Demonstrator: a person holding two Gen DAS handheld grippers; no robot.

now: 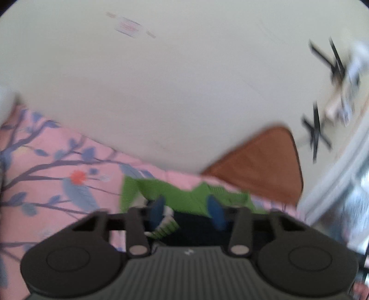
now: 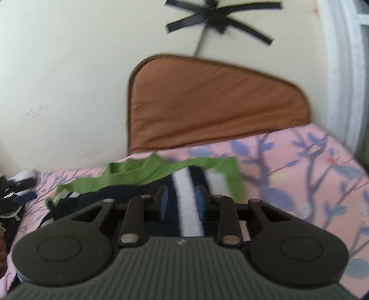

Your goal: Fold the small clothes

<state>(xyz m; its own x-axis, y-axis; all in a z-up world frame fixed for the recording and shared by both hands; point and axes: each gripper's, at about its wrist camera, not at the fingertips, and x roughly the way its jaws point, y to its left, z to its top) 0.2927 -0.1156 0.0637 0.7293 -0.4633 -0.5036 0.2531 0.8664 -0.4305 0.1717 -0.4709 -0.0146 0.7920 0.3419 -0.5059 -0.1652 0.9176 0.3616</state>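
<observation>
A small garment (image 2: 147,170) in green, navy and white stripes lies crumpled on a pink bedsheet (image 2: 299,166) printed with blue branches. In the right wrist view my right gripper (image 2: 182,202) hovers over its navy and white striped part. The blue pads (image 2: 163,203) stand apart on either side of a white stripe and do not press on it. In the left wrist view the picture is blurred. My left gripper (image 1: 186,208) is over the garment's green part (image 1: 184,196) and dark part, and its blue pads (image 1: 215,211) stand apart with cloth lying between them.
A brown padded board (image 2: 214,101) leans on the cream wall (image 2: 57,69) behind the bed. A black fan (image 2: 219,20) shows at the top. More dark clothes (image 2: 13,196) lie at the bed's left edge. A white frame (image 2: 346,69) stands at the right.
</observation>
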